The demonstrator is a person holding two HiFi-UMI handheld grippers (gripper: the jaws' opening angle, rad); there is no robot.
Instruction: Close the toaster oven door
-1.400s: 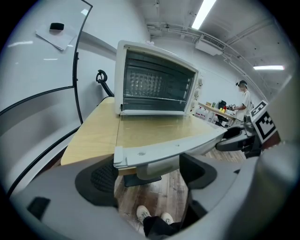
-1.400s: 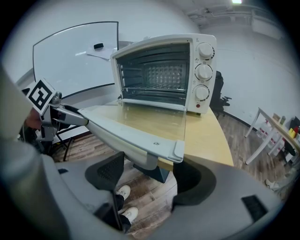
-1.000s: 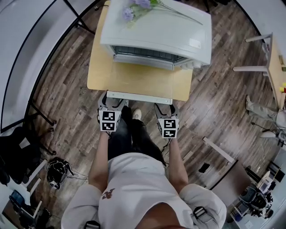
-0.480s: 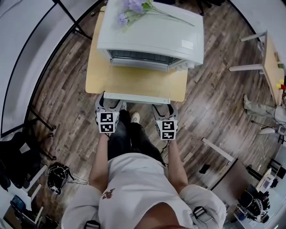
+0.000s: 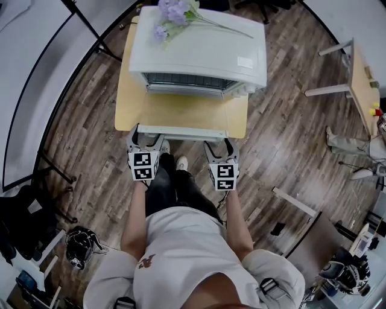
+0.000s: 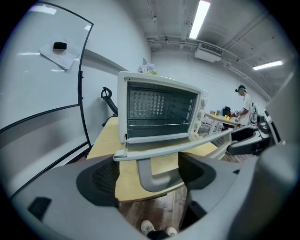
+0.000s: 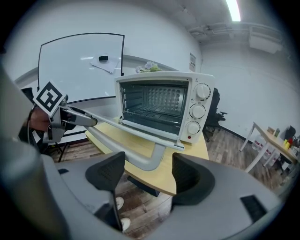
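Item: toaster oven [image 5: 199, 48], white, on a small wooden table [image 5: 129, 102] at 12 o'clock from the person in the head view, with artificial flowers [image 5: 172, 12] lying on its top. Its door [image 5: 181, 131] is open, folded out toward 6 o'clock and lying close to level over the table's near edge, so that the wire rack inside shows in both gripper views. Control knobs [image 7: 199, 110] stand in a column at the oven's 3 o'clock side. The left gripper [image 5: 146, 140] sits at the door's 7 o'clock corner. Its jaws stand well apart, with the left bracket of the door handle [image 6: 154, 174] between them and no pad pressing on it. The right gripper [image 5: 219, 146] sits at the door's 5 o'clock corner. Its jaws are likewise wide apart around the handle's right-hand bend, and neither pad is seen touching it. A whiteboard [image 7: 79, 61] stands behind the oven at 10 o'clock in the right gripper view. The person's shoes [image 5: 180, 162] show on the plank floor [image 5: 84, 121] between the two grippers. Change against one second ago: oven, table and both grippers lie slightly toward 9 o'clock in the head view. Both grippers are at the same ends of the handle, jaw spread unchanged, and the door is about as far open as it was.
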